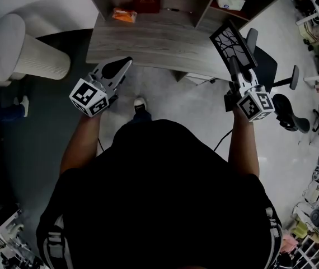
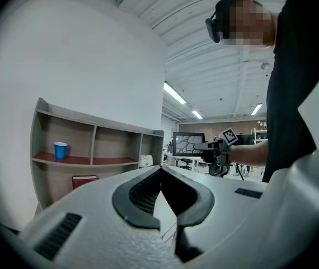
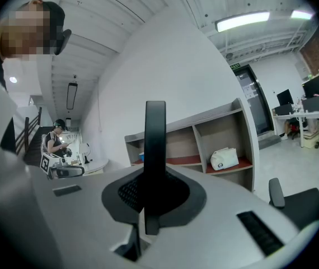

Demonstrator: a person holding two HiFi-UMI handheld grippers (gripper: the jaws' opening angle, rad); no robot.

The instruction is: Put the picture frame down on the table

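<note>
Plainly, the task is at an early stage: nothing has yet been set down. The picture frame [image 1: 231,42] is gripped by the right gripper [image 1: 235,66], whose jaws are clenched on the frame's lower edge. In the right gripper view the frame is seen edge-on as a dark upright bar pinched between the jaws. In the head view it is held in the air, face tilted towards the camera, near the right end of the grey wooden tabletop [image 1: 159,43]. No contact between the frame and the tabletop can be seen.

The left gripper [image 1: 125,63] is held level near the left front edge of the tabletop. Its jaws are closed tip to tip, and nothing is seen between them in the left gripper view. The person is judged to be standing just short of the tabletop, with open floor visible between the body and its front edge.

What is left, as far as can be judged, is the whole placement. The frame has to be brought over a bare part of the tabletop, lowered until it rests, and then released.
</note>
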